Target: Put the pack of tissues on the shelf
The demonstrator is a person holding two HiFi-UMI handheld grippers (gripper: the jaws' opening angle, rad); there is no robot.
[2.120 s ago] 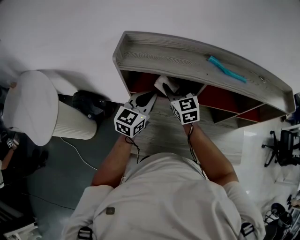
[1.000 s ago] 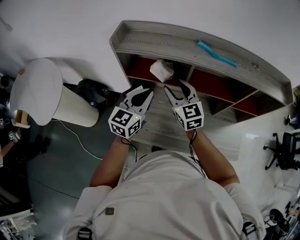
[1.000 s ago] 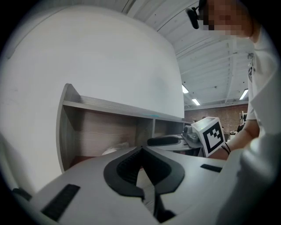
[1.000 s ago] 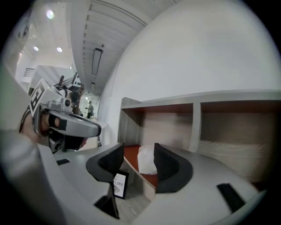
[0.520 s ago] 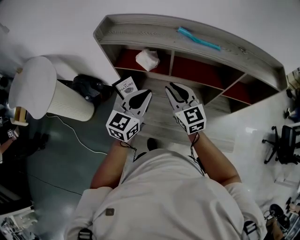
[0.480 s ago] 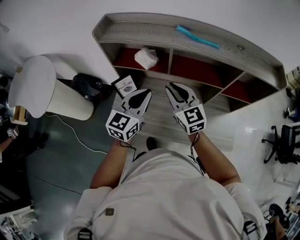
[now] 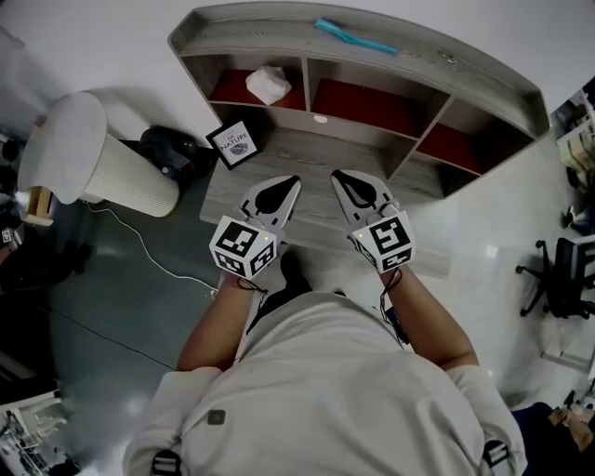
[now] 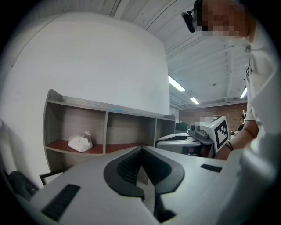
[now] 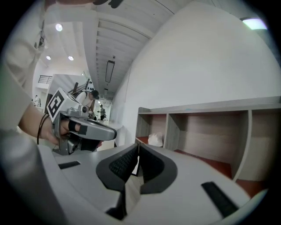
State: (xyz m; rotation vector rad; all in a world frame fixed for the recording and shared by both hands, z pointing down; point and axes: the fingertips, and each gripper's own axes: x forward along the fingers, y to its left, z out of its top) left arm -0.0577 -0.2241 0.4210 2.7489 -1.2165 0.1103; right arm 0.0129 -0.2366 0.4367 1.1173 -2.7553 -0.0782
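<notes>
head view, from above: left gripper [image 7: 284, 186] and right gripper [image 7: 346, 178] over the bench [image 7: 316, 153], each with its fingers closed together on nothing. the pack of tissues [image 7: 269, 85] lies in the leftmost compartment of the shelf [image 7: 260, 28], well apart from both grippers; its print is too small to read. a teal object [image 7: 356, 37] on the shelf top cannot be identified. the person's torso hides the bench's near edge.
</notes>
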